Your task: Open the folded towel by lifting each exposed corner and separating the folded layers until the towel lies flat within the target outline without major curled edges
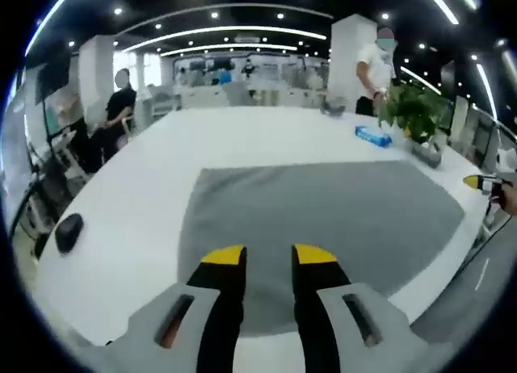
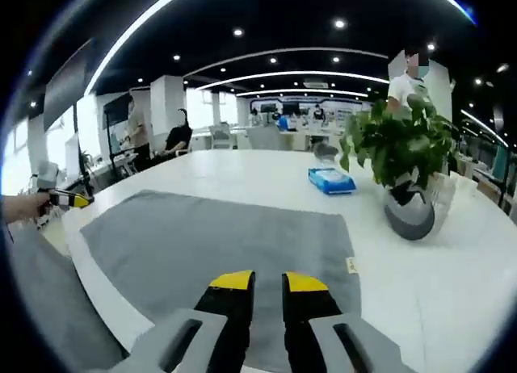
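Observation:
A grey towel [image 1: 323,220] lies spread out flat on the white table [image 1: 161,155], and its edges look smooth. My left gripper [image 1: 268,256] hovers over the towel's near edge, jaws apart with nothing between them. The same towel [image 2: 218,244] appears in the right gripper view with a small tag at its right edge. Low over its near edge is my right gripper [image 2: 269,282], its jaws a narrow gap apart and empty. The right gripper [image 1: 482,182] also enters the left gripper view at the far right. The left gripper [image 2: 69,199] enters the right gripper view at the left, held by a hand.
A potted plant [image 2: 400,151] and a blue packet [image 2: 331,180] stand on the table beyond the towel's right side. A small black object [image 1: 69,232] lies near the table's left edge. People stand and sit past the far side.

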Demonstrator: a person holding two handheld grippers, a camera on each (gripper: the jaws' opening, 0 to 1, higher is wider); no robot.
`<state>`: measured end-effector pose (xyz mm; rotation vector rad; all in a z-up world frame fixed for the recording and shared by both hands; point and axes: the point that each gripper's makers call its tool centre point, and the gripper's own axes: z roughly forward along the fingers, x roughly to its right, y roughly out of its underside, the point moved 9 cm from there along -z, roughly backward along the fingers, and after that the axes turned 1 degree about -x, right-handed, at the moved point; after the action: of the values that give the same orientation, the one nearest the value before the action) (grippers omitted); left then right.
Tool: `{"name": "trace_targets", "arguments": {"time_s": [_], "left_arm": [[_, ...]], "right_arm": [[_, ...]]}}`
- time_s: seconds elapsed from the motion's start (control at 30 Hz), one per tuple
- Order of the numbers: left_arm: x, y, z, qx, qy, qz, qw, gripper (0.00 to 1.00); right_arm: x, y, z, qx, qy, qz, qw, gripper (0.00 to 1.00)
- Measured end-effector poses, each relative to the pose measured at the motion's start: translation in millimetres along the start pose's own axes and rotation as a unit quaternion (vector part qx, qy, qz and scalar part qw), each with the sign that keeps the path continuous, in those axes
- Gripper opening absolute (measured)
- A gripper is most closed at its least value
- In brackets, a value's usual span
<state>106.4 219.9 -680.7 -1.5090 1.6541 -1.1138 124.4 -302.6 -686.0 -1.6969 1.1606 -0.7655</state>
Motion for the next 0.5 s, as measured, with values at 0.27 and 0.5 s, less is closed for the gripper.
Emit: {"name": "trace_targets", "arguments": {"time_s": [0.27, 0.5], "left_arm": [[25.8, -4.7, -37.6, 0.052, 0.002, 0.000, 0.9986, 0.51], [45.2, -2.4, -50.6, 0.092, 0.013, 0.032, 0.9952, 0.76]], "right_arm": [[-27.9, -26.0, -34.7, 0.073, -0.009, -0.003, 0.9973, 0.50], [-42.2, -37.8, -54.9, 0.107, 0.001, -0.013, 0.9941, 0.80]]}}
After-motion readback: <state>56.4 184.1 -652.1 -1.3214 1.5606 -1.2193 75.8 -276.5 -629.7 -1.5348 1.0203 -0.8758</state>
